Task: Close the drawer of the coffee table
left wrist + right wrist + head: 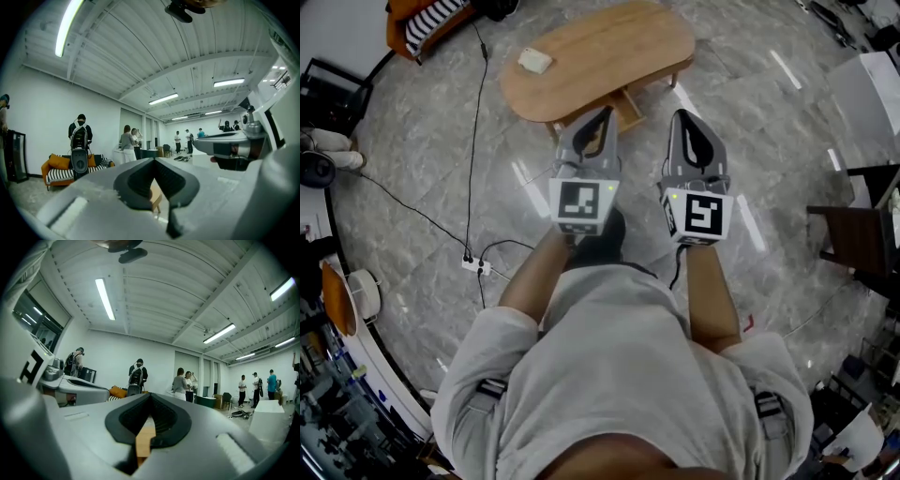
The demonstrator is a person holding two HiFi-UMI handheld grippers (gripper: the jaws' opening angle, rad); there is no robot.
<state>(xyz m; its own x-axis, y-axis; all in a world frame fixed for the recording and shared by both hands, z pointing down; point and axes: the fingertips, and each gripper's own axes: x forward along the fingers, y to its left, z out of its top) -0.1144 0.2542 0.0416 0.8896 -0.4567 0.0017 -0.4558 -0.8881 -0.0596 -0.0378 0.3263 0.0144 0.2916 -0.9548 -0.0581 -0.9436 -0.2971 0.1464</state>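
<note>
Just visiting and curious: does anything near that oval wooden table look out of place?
Yes: the light wooden drawer under the oval wooden coffee table juts out from its near edge, left open. A black cable trails across the grey stone floor to a white power strip. Nothing looks spilled or broken.

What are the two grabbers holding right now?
Nothing. The left gripper and the right gripper are both shut and empty, pointing toward the coffee table.

Left gripper [602,118], right gripper [685,121]: jaws together
</note>
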